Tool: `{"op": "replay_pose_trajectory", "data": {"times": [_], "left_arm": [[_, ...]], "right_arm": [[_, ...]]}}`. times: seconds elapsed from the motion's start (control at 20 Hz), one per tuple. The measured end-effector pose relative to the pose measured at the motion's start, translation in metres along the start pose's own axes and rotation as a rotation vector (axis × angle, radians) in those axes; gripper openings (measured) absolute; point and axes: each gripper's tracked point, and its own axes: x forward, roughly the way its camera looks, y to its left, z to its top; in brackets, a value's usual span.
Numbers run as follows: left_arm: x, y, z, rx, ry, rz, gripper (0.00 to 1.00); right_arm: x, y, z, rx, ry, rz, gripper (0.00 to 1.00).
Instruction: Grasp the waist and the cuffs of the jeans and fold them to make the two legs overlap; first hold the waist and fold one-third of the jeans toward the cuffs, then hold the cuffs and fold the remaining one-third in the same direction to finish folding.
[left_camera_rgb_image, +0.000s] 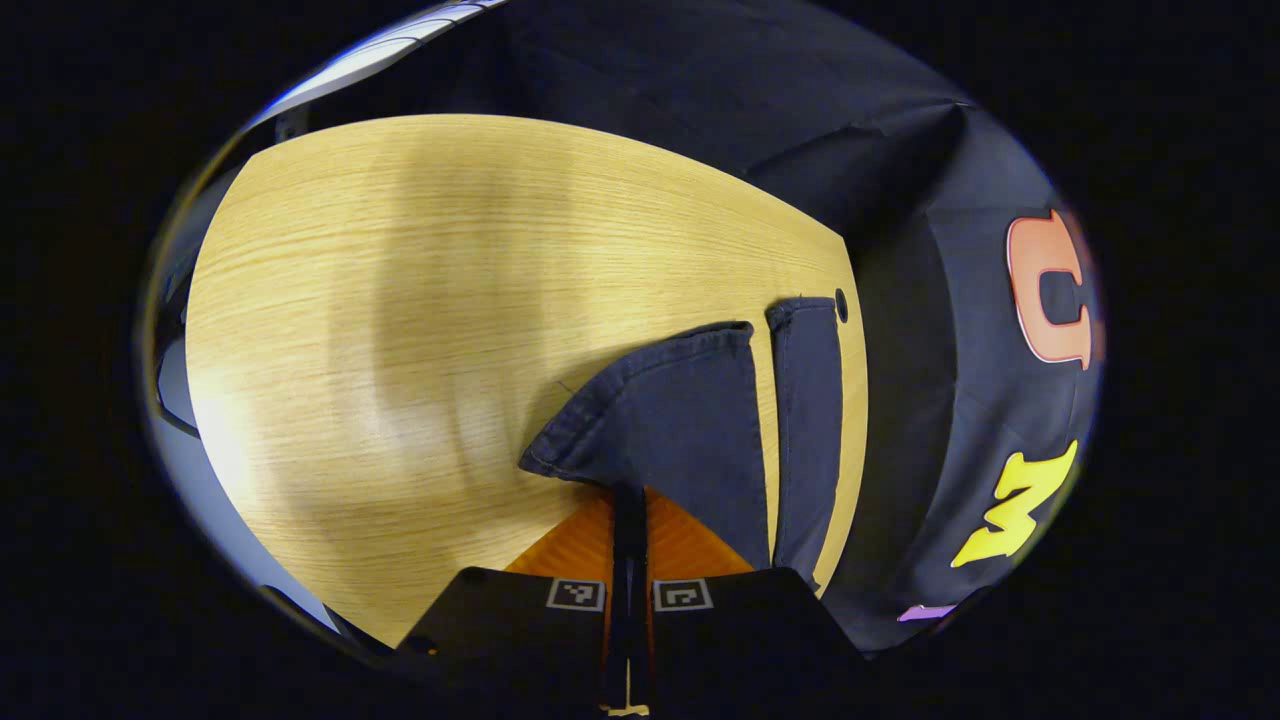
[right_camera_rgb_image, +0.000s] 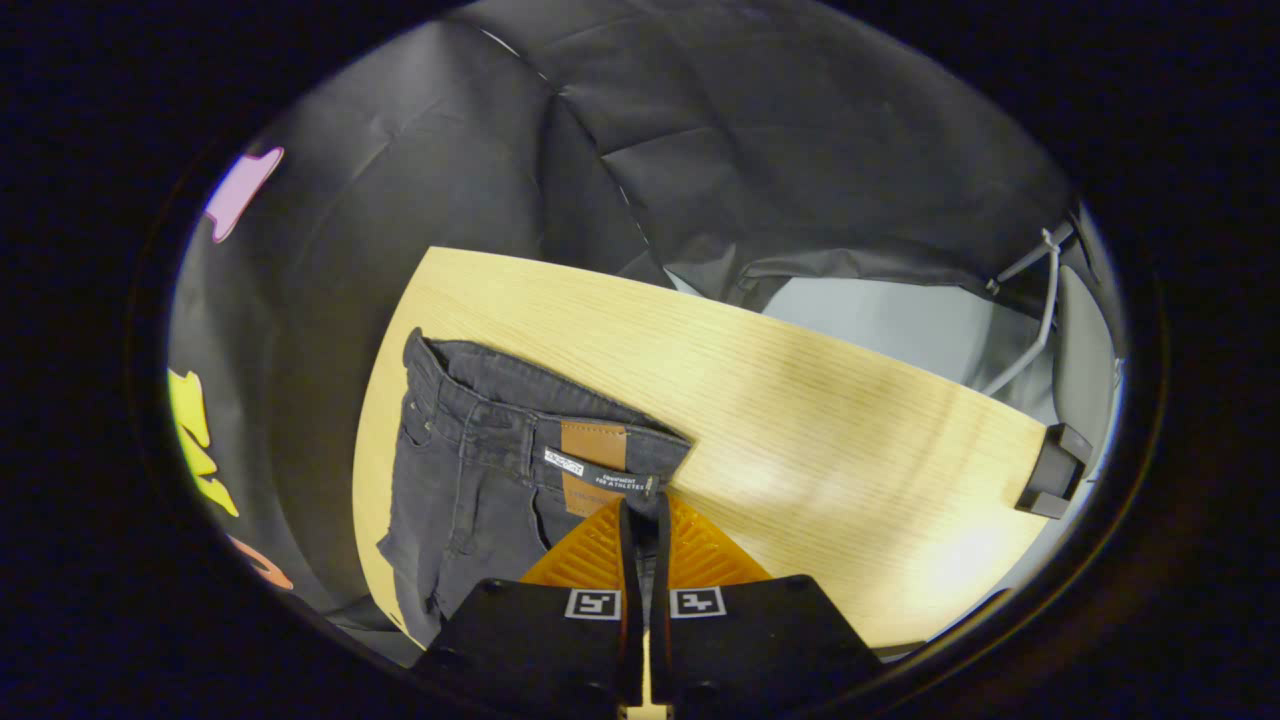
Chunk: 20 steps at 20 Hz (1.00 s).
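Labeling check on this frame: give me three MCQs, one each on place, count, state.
1. Where is the right gripper?
A. at the waist
B. at a cuff
C. off the table

2. How many cuffs lie ahead of the left gripper?
A. one
B. two
C. three

3. The left fingers are:
A. wide open
C. shut on a cuff
B. holding a cup

Answers: 1 A, the patch on the waist sits just beyond its fingers. 2 B, two cuffs lie side by side. 3 C, both fingers press on the hem.

The dark denim jeans (right_camera_rgb_image: 470, 470) run out of sight below the right gripper (right_camera_rgb_image: 640, 520), which covers part of the waistband. The left gripper (left_camera_rgb_image: 630, 500) hides the cuff's near corner. The waist label's print is too small to tell.
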Motion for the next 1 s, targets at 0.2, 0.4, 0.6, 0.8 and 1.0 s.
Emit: {"op": "replay_pose_trajectory", "data": {"times": [0.2,0.4,0.6,0.8,1.0], "left_arm": [[-0.017,-0.020,-0.001,0.041,0.011,-0.032,0.04],[-0.040,-0.037,0.005,0.078,0.024,-0.067,0.04],[-0.059,-0.066,0.015,0.136,0.032,-0.103,0.04],[-0.057,-0.105,0.035,0.170,0.072,-0.129,0.04],[-0.033,-0.139,0.050,0.226,0.123,-0.112,0.04]], "right_arm": [[-0.030,0.017,0.002,0.003,-0.019,0.081,0.03],[-0.069,0.043,0.006,-0.015,-0.037,0.167,0.03],[-0.108,0.079,0.019,-0.032,-0.066,0.248,0.03],[-0.121,0.112,0.029,-0.052,-0.061,0.286,0.03],[-0.108,0.144,0.037,-0.089,-0.054,0.285,0.03]]}}
